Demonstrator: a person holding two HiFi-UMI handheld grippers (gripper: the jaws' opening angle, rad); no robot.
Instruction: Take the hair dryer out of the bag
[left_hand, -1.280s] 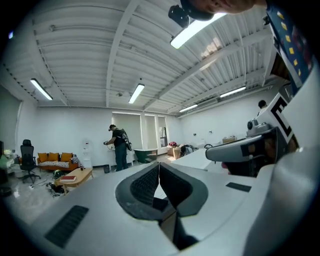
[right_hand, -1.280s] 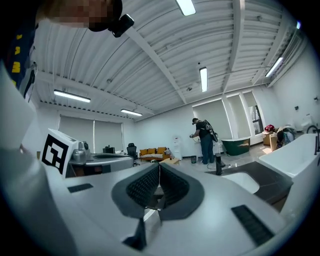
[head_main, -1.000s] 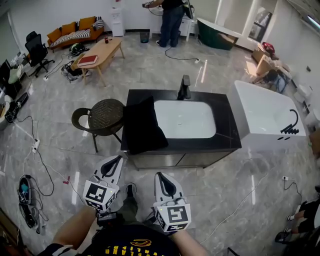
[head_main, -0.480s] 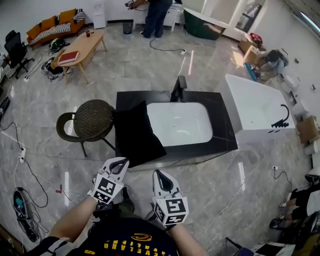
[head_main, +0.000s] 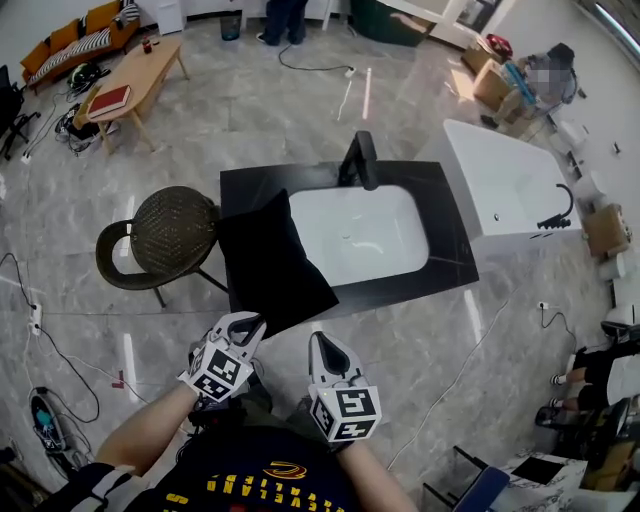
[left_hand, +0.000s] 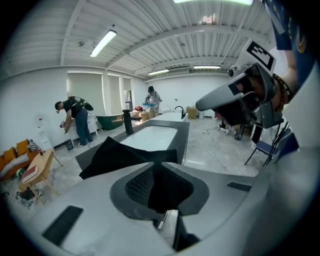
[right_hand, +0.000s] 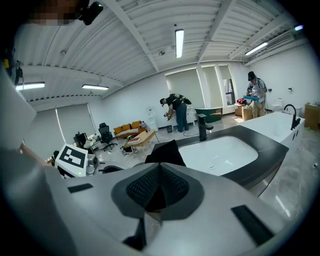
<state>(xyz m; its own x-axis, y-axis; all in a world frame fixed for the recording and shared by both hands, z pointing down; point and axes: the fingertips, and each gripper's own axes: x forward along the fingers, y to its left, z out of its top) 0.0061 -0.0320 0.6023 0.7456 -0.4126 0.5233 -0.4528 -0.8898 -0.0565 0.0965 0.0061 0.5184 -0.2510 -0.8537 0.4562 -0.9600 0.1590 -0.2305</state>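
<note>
A black cloth bag (head_main: 270, 260) lies on the left end of the black sink counter (head_main: 450, 255), its near corner hanging over the front edge. No hair dryer shows. My left gripper (head_main: 246, 323) is shut, with its tip just short of the bag's near corner and nothing between its jaws. My right gripper (head_main: 321, 343) is also shut and empty, in front of the counter and to the right of the bag. The bag (left_hand: 117, 157) lies just beyond the left gripper (left_hand: 152, 169) in the left gripper view. In the right gripper view the bag (right_hand: 165, 152) lies ahead of the right gripper (right_hand: 159, 174).
A white basin (head_main: 355, 235) with a black faucet (head_main: 362, 158) fills the counter's middle. A wicker chair (head_main: 170, 228) stands left of the counter and a white bathtub (head_main: 500, 185) to its right. Cables cross the floor (head_main: 60, 330). A wooden table (head_main: 135, 85) stands far left.
The counter and the bag have come nearer in the head view. Both grippers have moved forward toward the counter's front edge, the left one close to the bag's corner.
</note>
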